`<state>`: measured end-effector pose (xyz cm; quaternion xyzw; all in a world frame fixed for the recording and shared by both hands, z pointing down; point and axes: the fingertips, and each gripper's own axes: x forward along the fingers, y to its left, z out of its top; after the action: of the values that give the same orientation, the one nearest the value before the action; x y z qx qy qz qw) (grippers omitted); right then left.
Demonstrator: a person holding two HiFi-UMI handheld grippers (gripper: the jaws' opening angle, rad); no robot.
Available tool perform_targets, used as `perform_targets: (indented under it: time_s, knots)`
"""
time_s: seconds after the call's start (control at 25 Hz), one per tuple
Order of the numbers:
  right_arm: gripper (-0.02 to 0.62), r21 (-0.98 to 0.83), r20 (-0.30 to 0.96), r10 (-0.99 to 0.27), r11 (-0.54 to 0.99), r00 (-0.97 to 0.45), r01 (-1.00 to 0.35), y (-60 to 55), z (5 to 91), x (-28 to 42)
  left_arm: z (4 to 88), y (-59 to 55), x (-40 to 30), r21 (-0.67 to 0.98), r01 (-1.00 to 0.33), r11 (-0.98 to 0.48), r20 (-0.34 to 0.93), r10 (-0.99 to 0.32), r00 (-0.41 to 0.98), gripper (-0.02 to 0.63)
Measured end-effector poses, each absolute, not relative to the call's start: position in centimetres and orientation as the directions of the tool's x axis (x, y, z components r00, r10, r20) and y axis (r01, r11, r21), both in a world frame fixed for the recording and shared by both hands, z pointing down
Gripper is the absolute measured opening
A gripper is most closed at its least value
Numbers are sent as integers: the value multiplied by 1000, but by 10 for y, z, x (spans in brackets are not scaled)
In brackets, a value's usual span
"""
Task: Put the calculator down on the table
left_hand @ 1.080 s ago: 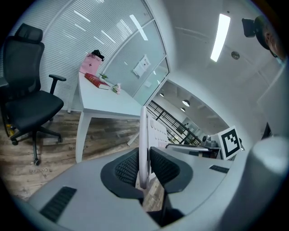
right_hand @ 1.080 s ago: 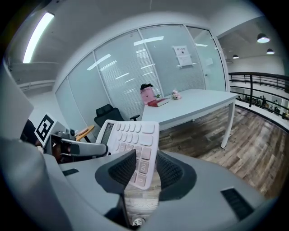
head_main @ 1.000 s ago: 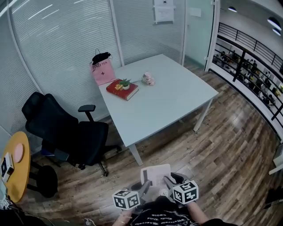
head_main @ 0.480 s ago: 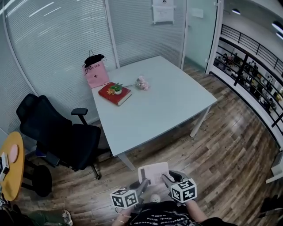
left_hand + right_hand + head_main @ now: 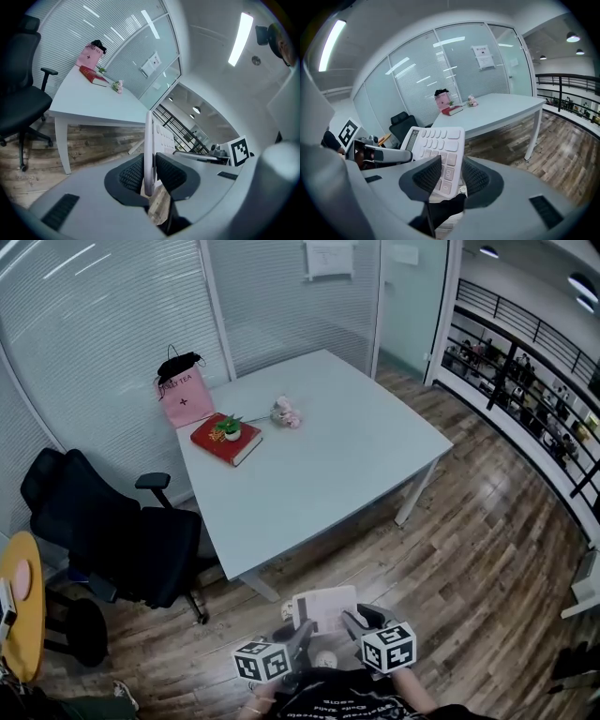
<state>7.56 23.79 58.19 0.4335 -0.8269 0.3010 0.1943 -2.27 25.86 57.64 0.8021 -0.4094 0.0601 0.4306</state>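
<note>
Head view: holding the calculator down at 6 o'clock, not yet over the table up at 12. Pinched narrow on its 9 o'clock end by the left gripper, wider on the 3 o'clock end by the right gripper. Long axis 9-to-3, spanning both. Probably needs carrying toward 12 before lowering.

bright ceiling strip lighting, sharp frames, fisheye-warped dark edges.

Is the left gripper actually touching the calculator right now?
Touching. The left gripper view shows both pads of the left gripper pressed against the thin edge of the calculator, no gap either side.
</note>
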Motion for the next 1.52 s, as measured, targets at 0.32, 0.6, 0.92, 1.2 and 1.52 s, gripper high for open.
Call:
perform_targets:
  time_s: [0.32,0.6,0.92,1.2,1.52]
  knots:
    - [149,-321,596,-626,387,-502,-864,181,585,78,580,196,-21,658,-679,-325,439,-567,697,86]
    - [150,-309,608,-643,350,-466,-885,96,587,63,582,107,-37,654,-660,-371,436,-528,729,85]
    - [150,-299,599,-682,295,-420,-907,7,578,37,572,11,-62,639,-637,-430,432,-484,761,85]
    - [150,-290,597,-716,227,-361,-930,-32,574,28,570,-35,-71,645,-607,-465,432,-434,791,86]
    - [150,-298,601,-728,179,-330,-938,-47,574,25,569,-55,-75,643,-591,-487,435,-403,805,86]
